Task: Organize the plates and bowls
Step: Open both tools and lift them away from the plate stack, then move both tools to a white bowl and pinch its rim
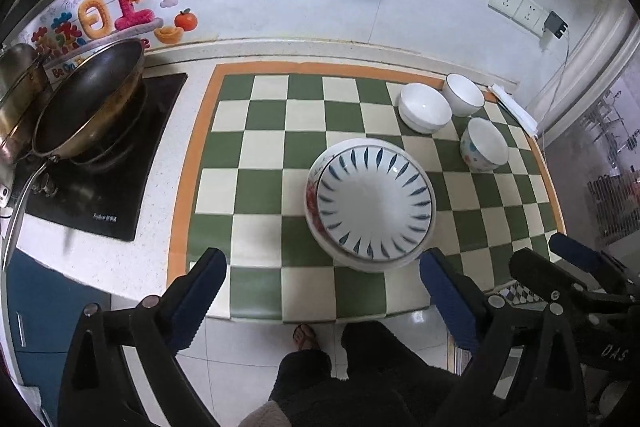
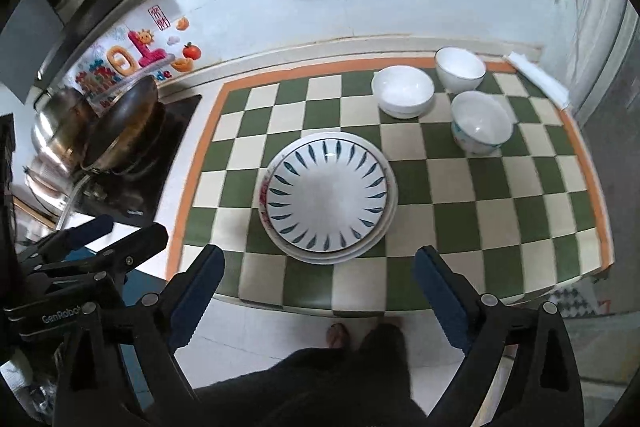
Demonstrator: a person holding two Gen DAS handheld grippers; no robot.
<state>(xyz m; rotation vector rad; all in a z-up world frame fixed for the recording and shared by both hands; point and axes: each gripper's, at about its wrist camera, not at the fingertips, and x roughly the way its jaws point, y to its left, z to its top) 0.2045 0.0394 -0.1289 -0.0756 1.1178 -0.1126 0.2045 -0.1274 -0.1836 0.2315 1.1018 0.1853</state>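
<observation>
Both grippers are hanging over the floor at the near edge of the bench [image 2: 188, 163], not touching anything. Left gripper [image 1: 320, 283] is showing jaws spread wide w/ nothing between them; right gripper [image 2: 318, 281] is doing the same, jaws wide apart & empty.

A stack of plates [image 2: 328, 197] is sitting on the green-&-cream checkered mat [image 2: 460, 211], roughly mid-mat & toward the near side; the top plate [image 1: 374, 201] is white w/ blue leaf marks round the rim.

3 bowls are clustering at the far right corner of the mat: a wide white bowl [image 2: 402, 91], a deeper white bowl [image 2: 460, 69] just beside it on its far right, & a patterned bowl [image 2: 482, 123] nearer, close to both.

Left of the mat, a wok [image 1: 90, 99] is resting on the black cooktop [image 1: 120, 187].
</observation>
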